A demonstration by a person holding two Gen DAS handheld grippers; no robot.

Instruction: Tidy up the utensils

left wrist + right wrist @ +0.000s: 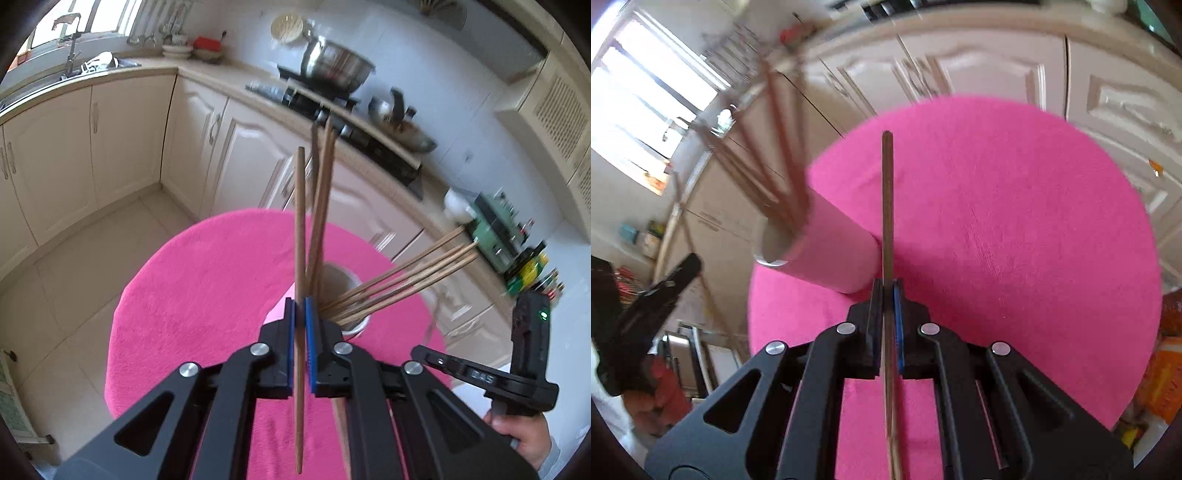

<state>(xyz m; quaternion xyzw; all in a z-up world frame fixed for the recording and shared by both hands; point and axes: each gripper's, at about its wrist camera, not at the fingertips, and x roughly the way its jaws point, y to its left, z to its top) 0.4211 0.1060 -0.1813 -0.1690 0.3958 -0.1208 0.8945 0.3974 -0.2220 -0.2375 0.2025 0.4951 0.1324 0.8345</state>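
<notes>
Left wrist view has the left gripper (300, 306) clamped on one chopstick (300, 236) above the pink holder (352, 325), the right gripper (885, 291) pinching another chopstick (887, 192) beside it; each should tip steeper before dropping in, clearing the fanned sticks (402, 278).

Small kitchen, L-shaped run of cream cabinets (129, 129) under a beige countertop (207, 79). Sink with tap (72, 48) below a bright window (107, 16), daylight only. Gas hob (332, 110) carries a steel pot (336, 64) and a kettle (391, 107). White tiled wall (454, 92), pale tile floor (74, 273).
</notes>
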